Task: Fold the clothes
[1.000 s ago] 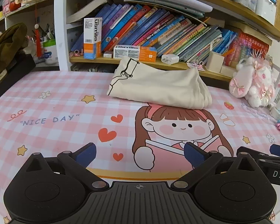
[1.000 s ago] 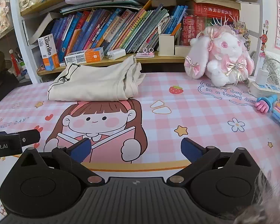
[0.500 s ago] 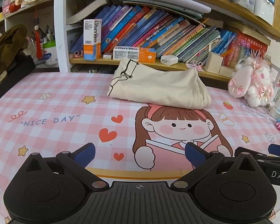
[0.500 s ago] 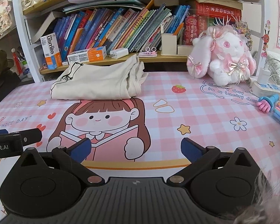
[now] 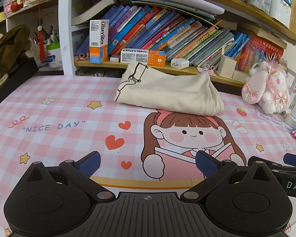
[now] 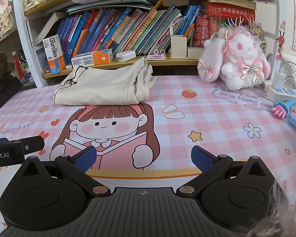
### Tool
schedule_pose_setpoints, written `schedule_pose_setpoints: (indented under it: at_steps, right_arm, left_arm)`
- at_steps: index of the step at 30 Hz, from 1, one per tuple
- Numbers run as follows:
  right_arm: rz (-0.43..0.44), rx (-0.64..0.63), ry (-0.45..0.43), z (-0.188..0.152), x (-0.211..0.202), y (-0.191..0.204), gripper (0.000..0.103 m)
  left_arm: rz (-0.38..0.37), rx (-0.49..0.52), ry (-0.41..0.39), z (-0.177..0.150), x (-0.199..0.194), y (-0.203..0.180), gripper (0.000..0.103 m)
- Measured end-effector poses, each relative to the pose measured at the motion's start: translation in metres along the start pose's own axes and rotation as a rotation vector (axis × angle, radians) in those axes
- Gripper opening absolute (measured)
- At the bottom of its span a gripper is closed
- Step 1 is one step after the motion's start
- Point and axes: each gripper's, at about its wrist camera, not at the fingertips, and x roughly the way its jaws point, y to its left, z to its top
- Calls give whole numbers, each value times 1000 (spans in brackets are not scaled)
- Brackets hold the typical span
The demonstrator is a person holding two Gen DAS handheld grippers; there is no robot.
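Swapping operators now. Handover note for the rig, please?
Left gripper: open, empty, held low over the pink mat.
Right gripper: open, empty, beside it, also clear of the cloth.
Cream garment: lies folded in a compact bundle at the mat's far edge, by the bookshelf, nothing touching it.
Done: the fold looks finished.
Left: probably nothing; no other loose clothing shows on the mat.

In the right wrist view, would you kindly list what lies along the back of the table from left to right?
Folded cream garment → strawberry print → pink-and-white plush rabbit → white power strip → pink hand-shaped toy.
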Motion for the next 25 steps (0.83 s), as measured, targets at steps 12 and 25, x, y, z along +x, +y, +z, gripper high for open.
schedule_pose_setpoints:
  at_steps: [12, 25]
  right_arm:
    - [5, -2, 3, 0, 0, 1, 103]
    - [3, 2, 16, -3, 1, -1, 103]
  left_arm:
    - [4, -17, 30, 0, 1, 2, 103]
    - [6, -14, 23, -3, 0, 1, 103]
